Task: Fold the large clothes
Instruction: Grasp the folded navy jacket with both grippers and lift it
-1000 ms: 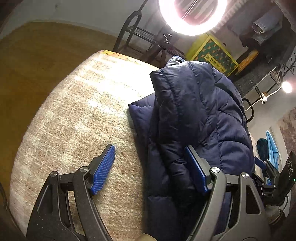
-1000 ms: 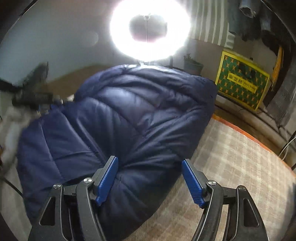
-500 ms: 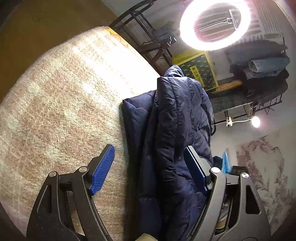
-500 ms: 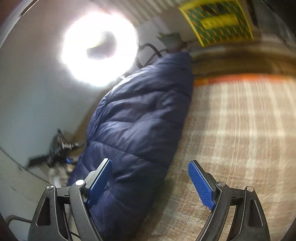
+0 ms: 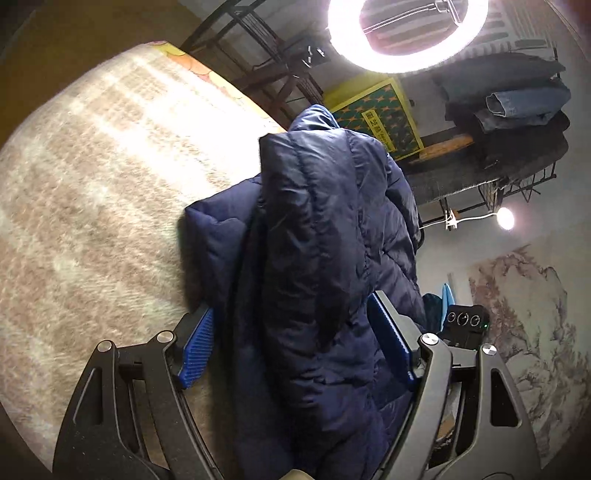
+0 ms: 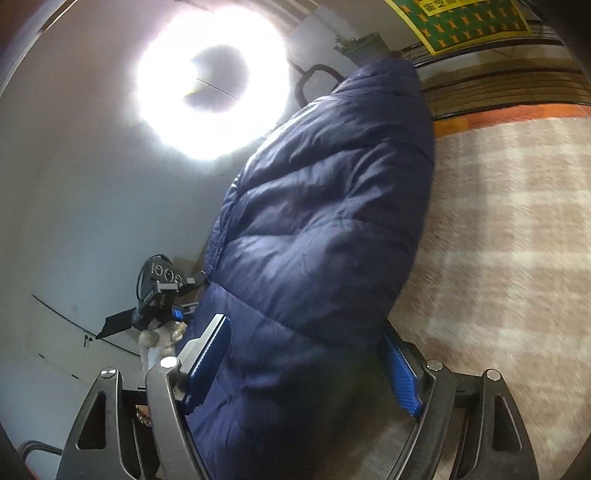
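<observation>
The left gripper [image 5: 295,345] has its jaws spread wide, and the bulk of the navy puffer jacket [image 5: 325,236] sits right between the blue pads [image 5: 195,347], though the pads don't appear to squeeze it: the left one lies on the blanket at the jacket's edge, the right one rests against its far side. Over on the other side, the right gripper [image 6: 306,362] straddles the same jacket [image 6: 317,229], jaws wide too and closing in at this moment, with the padded fabric bulging between them; whether the pads bite yet, I cannot tell. The jacket itself is folded into a long thick bundle, running away from both grippers across the beige checked blanket [image 5: 92,184] toward its far edge, where an orange-and-yellow border [image 5: 207,74] shows. From the right wrist view, the left gripper [image 6: 159,295] is visible at the jacket's other side, held by a gloved hand [image 6: 159,338]. Beyond the blanket stands a glaring ring light [image 5: 406,33], a yellow-and-green patterned box [image 5: 380,114], and a rack with folded dark clothes and jeans [image 5: 517,107].
</observation>
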